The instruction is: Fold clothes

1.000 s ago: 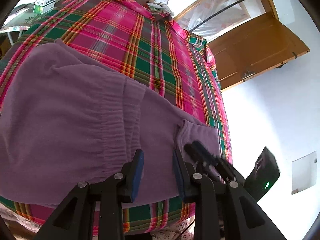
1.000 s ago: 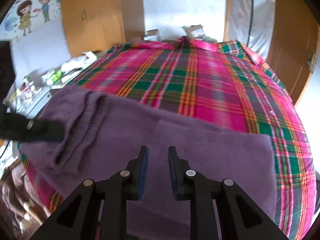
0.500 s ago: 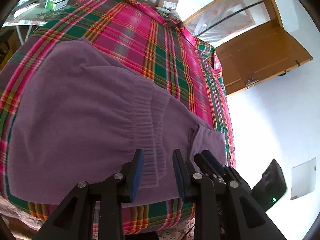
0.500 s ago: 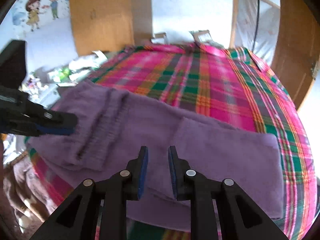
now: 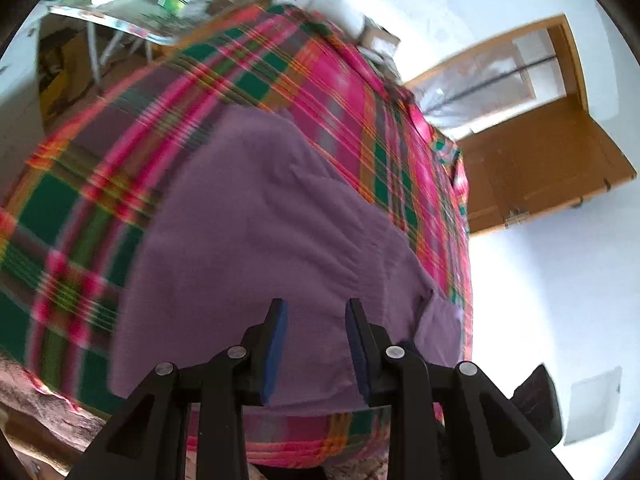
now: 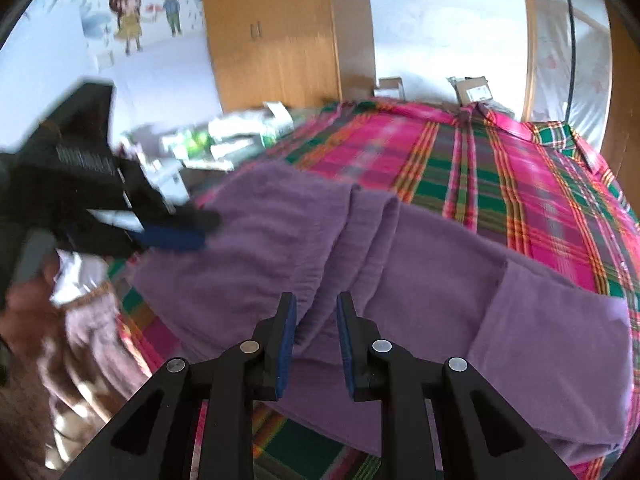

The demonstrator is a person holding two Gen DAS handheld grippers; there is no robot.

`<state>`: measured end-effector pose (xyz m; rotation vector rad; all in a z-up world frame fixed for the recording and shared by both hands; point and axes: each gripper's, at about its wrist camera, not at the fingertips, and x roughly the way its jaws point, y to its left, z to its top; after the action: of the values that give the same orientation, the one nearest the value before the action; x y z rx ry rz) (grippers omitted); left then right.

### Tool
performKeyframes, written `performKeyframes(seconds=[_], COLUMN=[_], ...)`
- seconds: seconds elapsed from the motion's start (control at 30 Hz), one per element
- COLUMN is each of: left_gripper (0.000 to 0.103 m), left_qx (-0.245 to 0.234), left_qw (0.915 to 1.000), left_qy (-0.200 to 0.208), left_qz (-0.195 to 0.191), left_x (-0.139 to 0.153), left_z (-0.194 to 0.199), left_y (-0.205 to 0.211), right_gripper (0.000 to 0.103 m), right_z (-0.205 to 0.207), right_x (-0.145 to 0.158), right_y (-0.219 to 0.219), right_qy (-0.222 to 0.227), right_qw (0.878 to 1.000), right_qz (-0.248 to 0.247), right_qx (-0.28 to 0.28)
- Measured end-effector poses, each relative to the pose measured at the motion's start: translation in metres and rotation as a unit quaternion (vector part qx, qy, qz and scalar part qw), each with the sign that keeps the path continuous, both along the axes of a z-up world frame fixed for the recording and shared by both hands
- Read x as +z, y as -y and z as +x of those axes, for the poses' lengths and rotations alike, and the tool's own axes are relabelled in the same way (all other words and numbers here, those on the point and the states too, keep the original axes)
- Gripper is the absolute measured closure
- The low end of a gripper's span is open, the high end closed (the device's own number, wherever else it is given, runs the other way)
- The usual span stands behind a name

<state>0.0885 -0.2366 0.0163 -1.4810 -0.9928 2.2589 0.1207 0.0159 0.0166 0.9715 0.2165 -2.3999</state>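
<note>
The left gripper showed its blue-padded jaws spread, holding nothing, poised above the near hem of the soft purple fleece garment. The right gripper likewise had its jaws parted and empty, just over the gathered ridge of cloth at mid-garment. The garment lay on the pink-and-green plaid bed cover, along the bed's near edge, its long axis running left to right across both grippers. In the right wrist view the left gripper appeared at the garment's left end, so each gripper stood nearest its own end. A doubled layer lay at the right end; how far folding had gone could not be judged.
</note>
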Motion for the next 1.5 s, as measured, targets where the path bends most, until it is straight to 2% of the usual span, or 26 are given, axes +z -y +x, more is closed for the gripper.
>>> performKeyframes(seconds=[0.07, 0.27, 0.37, 0.43, 0.6, 0.83, 0.93, 1.07, 1.13, 1.2, 1.3, 1.37, 1.5], left_gripper=[0.073, 0.073, 0.073, 0.073, 0.073, 0.073, 0.073, 0.073, 0.073, 0.073, 0.070, 0.063, 0.062], left_qx=[0.010, 0.032, 0.044, 0.048, 0.056, 0.060, 0.062, 0.052, 0.050, 0.049, 0.042, 0.035, 0.020], left_qw=[1.0000, 0.9994, 0.9990, 0.9988, 0.9983, 0.9979, 0.9976, 0.9981, 0.9980, 0.9980, 0.9988, 0.9991, 0.9998], left_qy=[0.003, 0.010, 0.012, 0.009, 0.012, 0.025, 0.030, 0.030, 0.038, 0.036, 0.024, 0.015, 0.003], left_qz=[-0.001, 0.003, 0.003, 0.000, -0.011, -0.002, 0.004, -0.015, -0.012, -0.016, 0.003, 0.021, 0.008], left_x=[-0.002, -0.009, -0.010, -0.010, -0.012, -0.022, -0.023, -0.024, -0.027, -0.028, -0.028, -0.029, -0.027], left_z=[0.000, 0.003, 0.005, 0.004, 0.005, 0.007, 0.006, 0.002, -0.001, -0.005, -0.012, -0.021, -0.038], left_y=[0.008, 0.029, 0.036, 0.040, 0.053, 0.065, 0.068, 0.070, 0.073, 0.075, 0.078, 0.078, 0.072], right_gripper=[0.082, 0.082, 0.082, 0.082, 0.081, 0.079, 0.079, 0.078, 0.067, 0.066, 0.066, 0.066, 0.066], right_z=[0.002, 0.008, 0.009, 0.015, 0.022, 0.040, 0.042, 0.034, 0.035, 0.039, 0.042, 0.040, 0.035], right_x=[-0.007, -0.010, -0.007, 0.000, 0.015, 0.017, 0.012, 0.002, -0.002, -0.005, -0.010, -0.015, -0.022], right_y=[0.002, -0.003, -0.006, -0.006, 0.011, 0.049, 0.066, 0.092, 0.105, 0.115, 0.125, 0.131, 0.135], right_qy=[-0.004, -0.013, -0.013, -0.030, -0.055, -0.089, -0.077, -0.033, -0.025, -0.031, -0.037, -0.034, -0.027], right_qw=[1.000, 0.999, 0.999, 0.999, 0.998, 0.992, 0.990, 0.986, 0.982, 0.977, 0.974, 0.974, 0.976], right_qz=[0.019, 0.035, 0.035, 0.020, -0.015, 0.021, 0.027, 0.009, 0.006, 0.015, 0.028, 0.036, 0.045], right_qx=[-0.004, -0.005, -0.013, -0.008, 0.035, 0.084, 0.117, 0.161, 0.189, 0.211, 0.221, 0.220, 0.210])
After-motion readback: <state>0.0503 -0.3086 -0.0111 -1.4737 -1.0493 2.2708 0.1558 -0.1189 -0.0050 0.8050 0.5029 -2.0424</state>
